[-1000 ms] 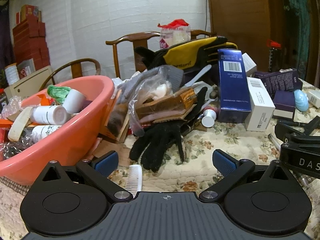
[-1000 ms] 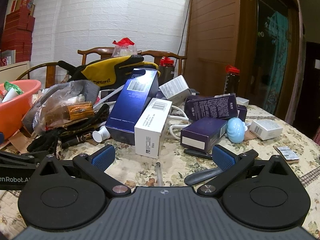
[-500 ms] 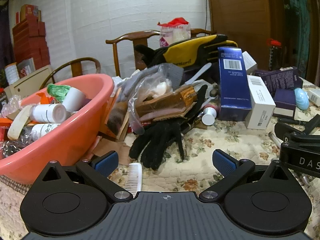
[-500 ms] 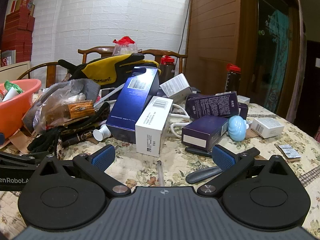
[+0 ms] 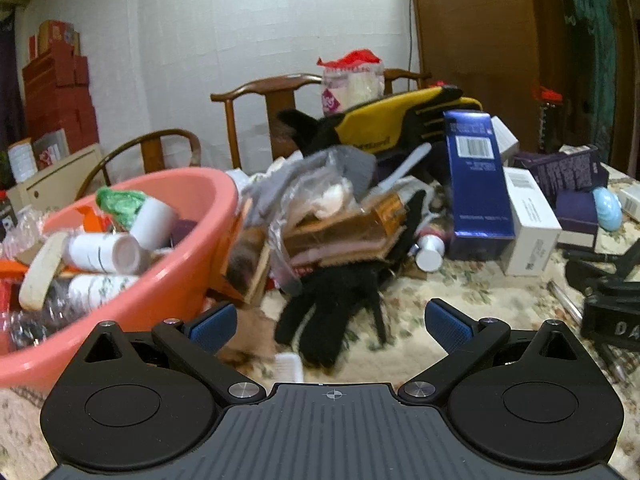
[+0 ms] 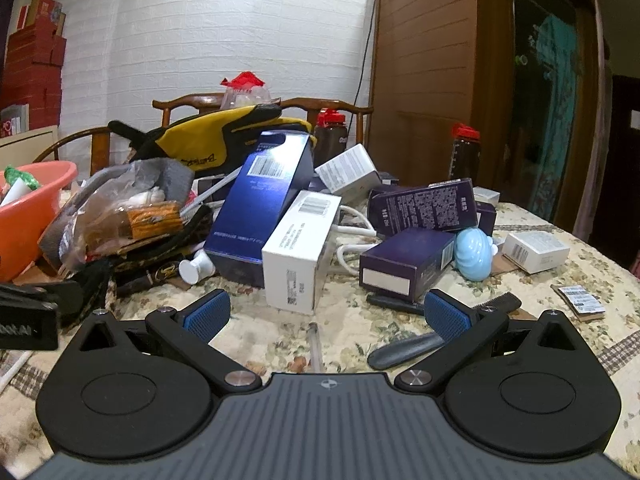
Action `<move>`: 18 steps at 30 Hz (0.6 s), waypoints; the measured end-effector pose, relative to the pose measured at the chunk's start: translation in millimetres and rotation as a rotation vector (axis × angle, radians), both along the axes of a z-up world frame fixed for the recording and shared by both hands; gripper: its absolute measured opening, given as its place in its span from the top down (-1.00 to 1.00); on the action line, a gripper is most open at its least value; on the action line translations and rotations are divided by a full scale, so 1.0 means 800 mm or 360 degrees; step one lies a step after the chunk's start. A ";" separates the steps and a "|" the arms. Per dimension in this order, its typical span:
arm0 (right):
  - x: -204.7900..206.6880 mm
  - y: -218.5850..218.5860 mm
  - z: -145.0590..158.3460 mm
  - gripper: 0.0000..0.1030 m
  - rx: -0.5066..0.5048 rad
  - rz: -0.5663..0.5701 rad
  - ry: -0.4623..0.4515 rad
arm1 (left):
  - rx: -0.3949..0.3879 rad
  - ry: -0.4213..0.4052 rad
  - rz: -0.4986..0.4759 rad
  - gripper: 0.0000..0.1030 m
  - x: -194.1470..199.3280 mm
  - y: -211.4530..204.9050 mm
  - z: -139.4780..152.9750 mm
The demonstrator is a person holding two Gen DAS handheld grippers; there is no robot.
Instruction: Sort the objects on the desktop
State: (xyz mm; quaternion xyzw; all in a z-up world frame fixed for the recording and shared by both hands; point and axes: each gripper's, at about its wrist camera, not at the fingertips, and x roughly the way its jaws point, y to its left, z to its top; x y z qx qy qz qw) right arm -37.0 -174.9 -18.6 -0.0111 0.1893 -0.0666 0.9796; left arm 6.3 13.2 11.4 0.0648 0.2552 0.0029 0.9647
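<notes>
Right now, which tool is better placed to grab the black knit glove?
Left. The left tool is open and faces the black knit glove directly, beside the pink basin. The right tool faces the white box.

On the floral-cloth desk (image 6: 592, 264), a round salmon plastic basin (image 5: 180, 264) holding white bottles (image 5: 100, 252) sits left. A black knit glove (image 5: 332, 312) lies right of it, before a tall blue carton (image 6: 260, 204); a white carton (image 6: 300, 252) leans against that carton's right side.

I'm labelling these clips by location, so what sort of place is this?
Probably a dining room in a home: a floral tablecloth covers the cluttered table, wooden armchairs stand behind it, and a wooden wardrobe lines the white brick wall.
</notes>
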 end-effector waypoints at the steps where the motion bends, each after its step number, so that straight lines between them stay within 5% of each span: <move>1: 0.003 -0.003 0.002 -0.99 0.0005 -0.0004 -0.0006 | 0.0001 -0.0009 -0.0009 -1.00 0.003 0.002 0.001; 9: 0.042 -0.023 0.017 -0.99 0.0097 -0.0007 -0.0008 | -0.0182 0.0052 -0.0143 -1.00 0.035 0.020 -0.002; 18: 0.098 -0.017 -0.004 -0.99 0.0061 0.0075 0.0120 | 0.0207 -0.0066 -0.0284 -1.00 0.073 -0.019 -0.001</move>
